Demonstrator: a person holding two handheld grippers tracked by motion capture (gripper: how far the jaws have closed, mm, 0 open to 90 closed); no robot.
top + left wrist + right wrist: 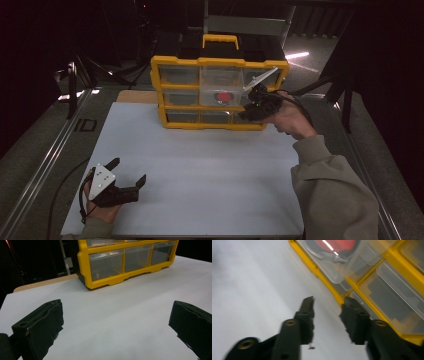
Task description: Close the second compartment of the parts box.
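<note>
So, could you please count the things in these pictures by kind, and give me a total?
Yellow drawer cabinet: 1
Red thing inside it: 1
Grippers: 2, the left gripper and the right gripper
Total: 4

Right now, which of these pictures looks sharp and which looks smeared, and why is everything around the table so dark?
The high view is dim: the light falls on the white table top and the yellow plastic drawer cabinet, the surroundings nearly black. The left gripper view is sharp. The right gripper view is smeared, glare streaking the clear drawer with the red object.
</note>
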